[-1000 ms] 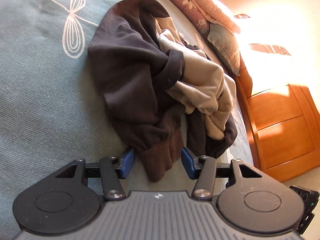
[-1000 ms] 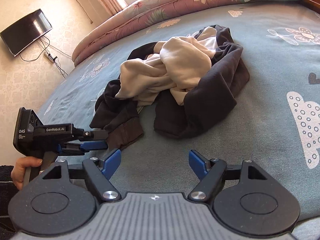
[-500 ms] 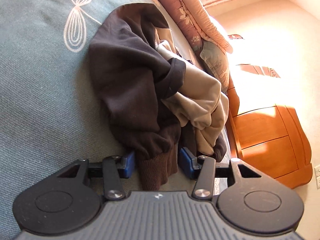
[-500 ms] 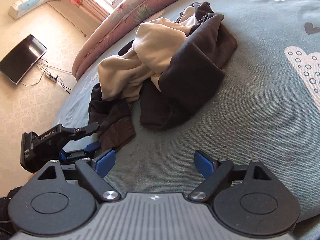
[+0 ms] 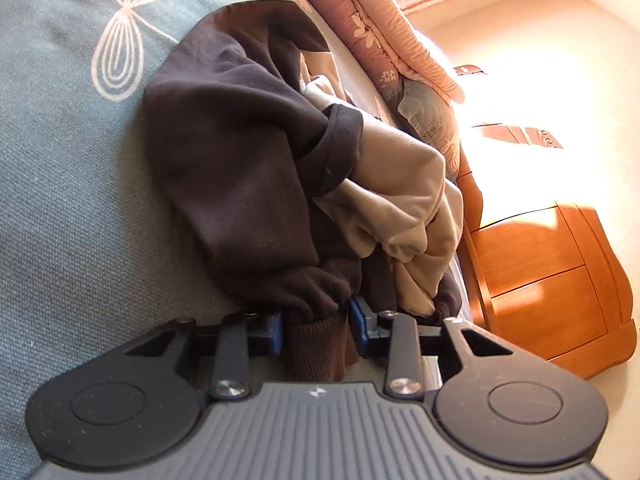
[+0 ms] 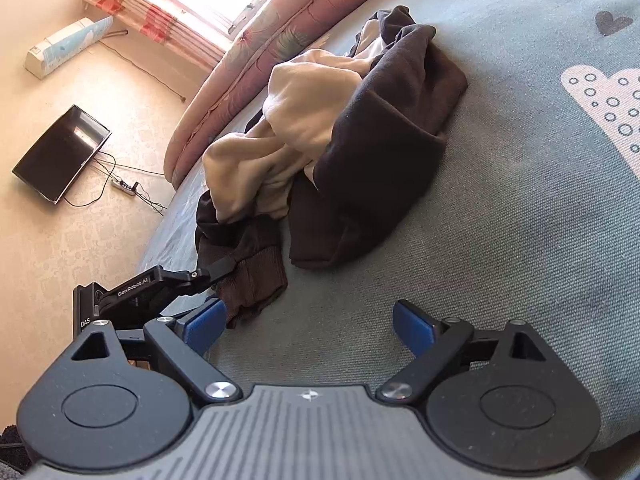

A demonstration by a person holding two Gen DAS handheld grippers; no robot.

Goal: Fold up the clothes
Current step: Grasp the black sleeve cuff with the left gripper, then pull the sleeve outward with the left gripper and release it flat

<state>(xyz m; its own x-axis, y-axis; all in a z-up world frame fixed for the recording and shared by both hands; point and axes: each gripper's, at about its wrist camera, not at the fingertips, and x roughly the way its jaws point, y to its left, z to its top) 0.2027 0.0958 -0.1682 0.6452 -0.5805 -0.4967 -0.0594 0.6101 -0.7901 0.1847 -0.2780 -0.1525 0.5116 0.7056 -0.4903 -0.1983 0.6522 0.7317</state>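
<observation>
A crumpled dark brown garment (image 5: pixel 240 168) with a cream lining (image 5: pixel 400 200) lies in a heap on the grey-green bedspread (image 5: pixel 60 200). Its ribbed cuff (image 5: pixel 316 344) sits between the blue pads of my left gripper (image 5: pixel 316 330), which is shut on it. In the right wrist view the same heap (image 6: pixel 380 152) lies ahead, and the left gripper (image 6: pixel 218 280) clamps the ribbed cuff (image 6: pixel 256 284) at the lower left. My right gripper (image 6: pixel 308 322) is open over bare bedspread, a little short of the heap, with nothing between its fingers.
A rolled pink floral quilt (image 6: pixel 280 28) and a pillow (image 5: pixel 428 112) line the far side of the bed. A wooden nightstand (image 5: pixel 552 280) stands beside the bed. A dark screen (image 6: pixel 60 152) and cables lie on the floor past the bed edge.
My left gripper has slid forward around the ribbed cuff and closed on it. The right gripper has tilted and come closer to the heap, still open.
</observation>
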